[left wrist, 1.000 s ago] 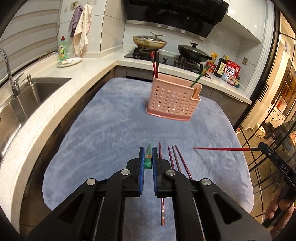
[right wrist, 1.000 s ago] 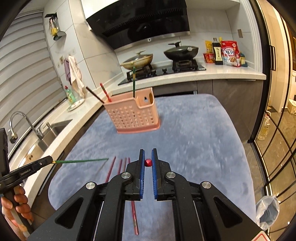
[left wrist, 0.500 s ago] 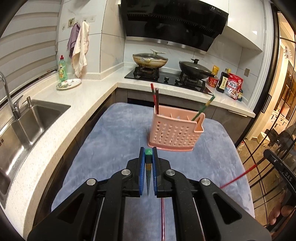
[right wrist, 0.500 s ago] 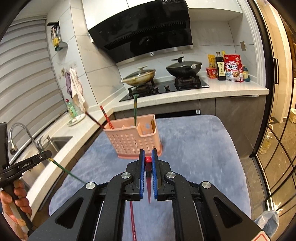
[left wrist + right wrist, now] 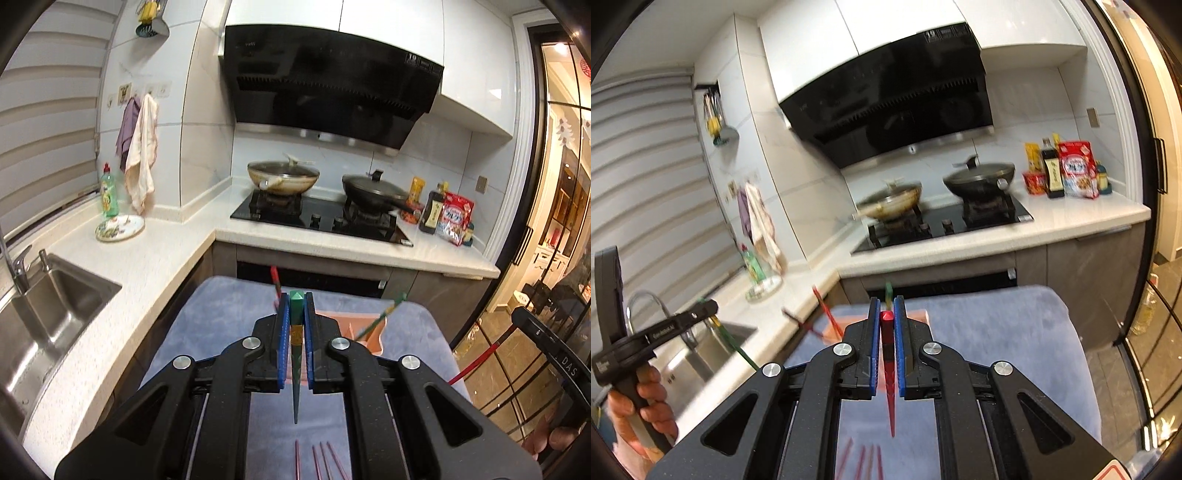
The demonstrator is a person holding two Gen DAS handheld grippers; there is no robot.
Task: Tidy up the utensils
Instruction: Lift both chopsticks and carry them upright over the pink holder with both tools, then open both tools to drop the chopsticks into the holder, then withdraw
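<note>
From the left wrist view, the left gripper (image 5: 296, 306) is clamped on a green chopstick (image 5: 295, 354), thick end up between the blue pads, thin tip hanging over the grey mat (image 5: 207, 317). The pink utensil basket (image 5: 364, 334) sits just beyond, mostly hidden behind the gripper, with a green and a red stick already leaning in it. More red chopsticks (image 5: 321, 461) lie on the mat below.

From the right wrist view, the right gripper (image 5: 886, 306) pinches a red chopstick (image 5: 891, 391) the same way, tip down, with the basket (image 5: 919, 315) partly hidden ahead. This view is blurred.

With both sticks dangling, I'd worry a tip catches the basket rim or a leaning stick and twists out of the grip.
</note>
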